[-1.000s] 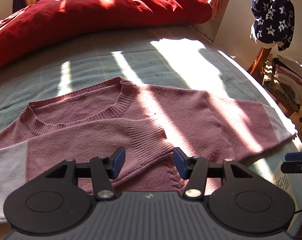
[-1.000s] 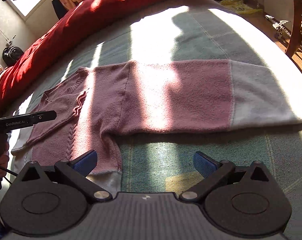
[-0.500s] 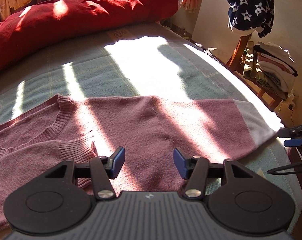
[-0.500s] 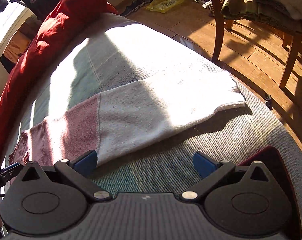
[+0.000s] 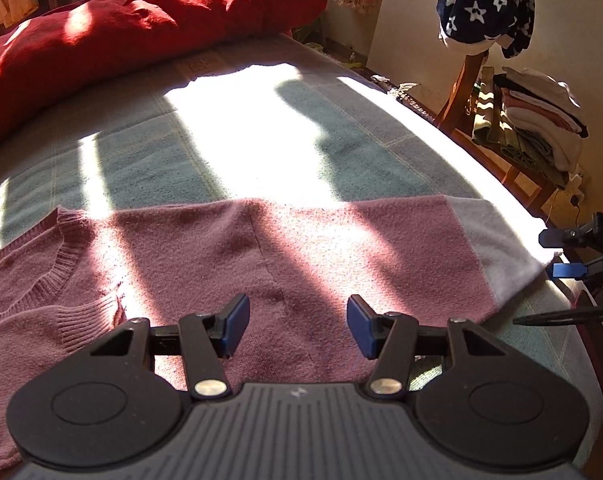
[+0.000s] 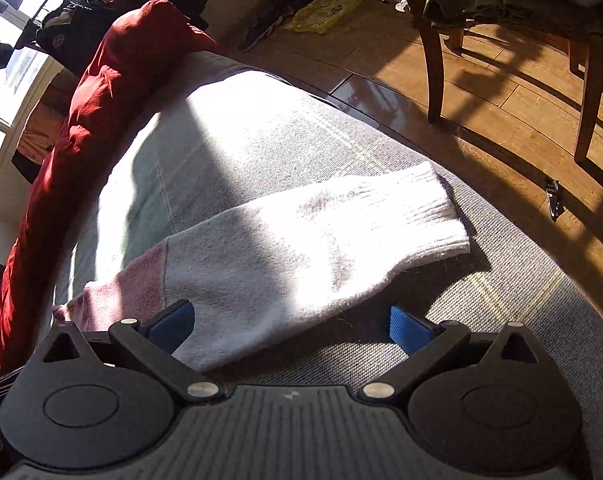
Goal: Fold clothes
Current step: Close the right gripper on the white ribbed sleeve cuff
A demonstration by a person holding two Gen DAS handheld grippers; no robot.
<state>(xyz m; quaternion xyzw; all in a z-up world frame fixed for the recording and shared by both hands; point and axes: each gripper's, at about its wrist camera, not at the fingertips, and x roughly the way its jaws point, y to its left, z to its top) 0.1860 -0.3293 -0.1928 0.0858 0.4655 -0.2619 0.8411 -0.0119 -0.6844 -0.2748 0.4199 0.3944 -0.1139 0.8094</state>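
Observation:
A pink knit sweater point(image 5: 205, 252) with pale grey sleeve ends lies flat on the bed. Its ribbed collar is at the left of the left wrist view. One sleeve lies folded over the chest at the lower left. The other sleeve point(image 6: 301, 240) stretches out to the bed's right edge and ends in a white ribbed cuff point(image 6: 441, 212). My left gripper point(image 5: 297, 326) hovers open over the sweater near that sleeve's shoulder seam, nothing between its fingers. My right gripper point(image 6: 289, 328) stands wide open just above the grey sleeve end. It also shows at the right edge in the left wrist view point(image 5: 569, 256).
A red duvet point(image 5: 133, 28) is heaped along the bed's far side. The bed point(image 5: 261, 148) has a grey-green checked cover. A wooden chair point(image 5: 513, 132) with stacked folded clothes stands right of the bed on a wood floor point(image 6: 481, 92). A star-patterned garment point(image 5: 485, 0) hangs above it.
Both grippers have moved rightward along the sweater. The left one went from the collar and folded cuff to the shoulder seam. The right one rolled and went from the hem to the grey sleeve end.

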